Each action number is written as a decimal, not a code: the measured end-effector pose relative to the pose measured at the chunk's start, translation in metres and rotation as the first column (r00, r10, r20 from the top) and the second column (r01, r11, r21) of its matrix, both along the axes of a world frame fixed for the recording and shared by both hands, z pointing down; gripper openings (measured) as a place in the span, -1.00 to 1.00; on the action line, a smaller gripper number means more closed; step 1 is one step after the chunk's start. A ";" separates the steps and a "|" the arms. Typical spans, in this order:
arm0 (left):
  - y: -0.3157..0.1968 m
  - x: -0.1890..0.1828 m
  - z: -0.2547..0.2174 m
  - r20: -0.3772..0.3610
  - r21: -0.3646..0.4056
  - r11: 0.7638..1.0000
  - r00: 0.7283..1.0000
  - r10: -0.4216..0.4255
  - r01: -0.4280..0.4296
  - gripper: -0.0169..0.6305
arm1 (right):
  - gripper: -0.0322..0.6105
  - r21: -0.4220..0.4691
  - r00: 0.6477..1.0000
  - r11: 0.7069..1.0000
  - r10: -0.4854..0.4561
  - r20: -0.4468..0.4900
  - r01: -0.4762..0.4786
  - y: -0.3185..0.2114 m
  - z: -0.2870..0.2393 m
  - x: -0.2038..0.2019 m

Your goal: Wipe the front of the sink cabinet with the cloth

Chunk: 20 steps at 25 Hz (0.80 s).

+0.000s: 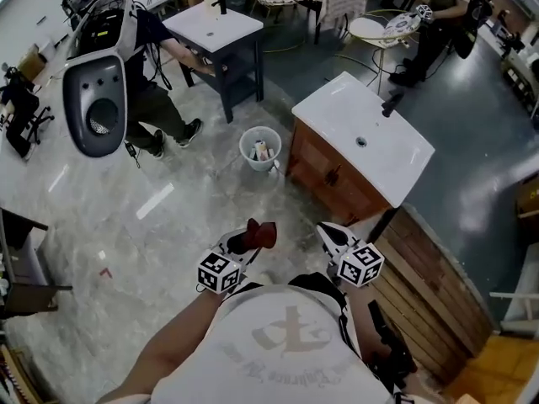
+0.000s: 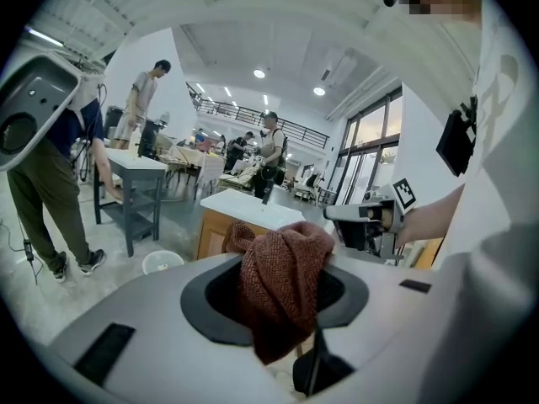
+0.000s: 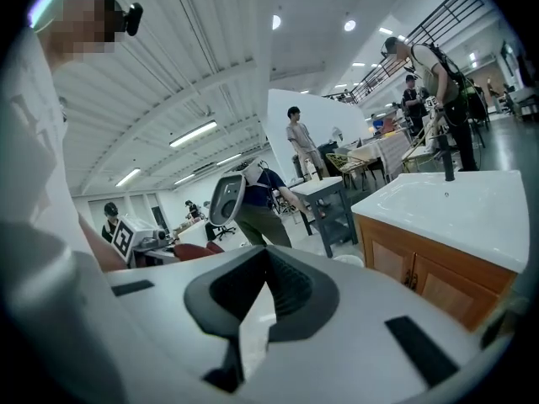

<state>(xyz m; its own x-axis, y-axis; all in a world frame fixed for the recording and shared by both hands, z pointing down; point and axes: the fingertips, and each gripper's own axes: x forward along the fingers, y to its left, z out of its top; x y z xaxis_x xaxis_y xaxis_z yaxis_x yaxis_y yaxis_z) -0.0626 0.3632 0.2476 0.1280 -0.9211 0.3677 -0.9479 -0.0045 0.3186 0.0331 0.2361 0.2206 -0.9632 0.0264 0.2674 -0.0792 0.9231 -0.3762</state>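
**Cloth in my left gripper, not yet at the sink cabinet**

Head view: my left gripper (image 1: pixel 251 241) and my right gripper (image 1: pixel 327 232) are both near the wooden front of the sink cabinet (image 1: pixel 330 178), without touching it. The red-brown cloth (image 1: pixel 262 233) hangs from the left one.

Left gripper view: my jaws are closed on the bunched cloth, and the cabinet stands behind it.

Right gripper view: my jaws are together with nothing between them, and the cabinet front shows beside them.

Reddish knit cloth (image 2: pixel 282 284) bunched, dangling; wooden sink cabinet (image 1: pixel 330 178) upright.
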 end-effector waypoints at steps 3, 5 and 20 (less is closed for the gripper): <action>-0.002 -0.007 0.003 -0.004 -0.001 1.000 1.000 0.021 -0.021 -0.51 | -0.86 0.000 1.000 1.000 0.021 -0.007 -0.021 0.002 0.003 -0.004; -0.006 -0.011 0.006 -0.008 -0.007 0.999 0.999 0.037 -0.037 -0.51 | -0.86 -0.005 0.999 0.999 0.036 -0.013 -0.036 0.001 0.006 -0.006; -0.102 -0.037 0.020 0.005 -0.064 0.980 0.982 0.187 -0.186 -0.51 | -0.86 -0.060 0.993 0.991 0.118 -0.031 -0.119 -0.079 0.038 -0.036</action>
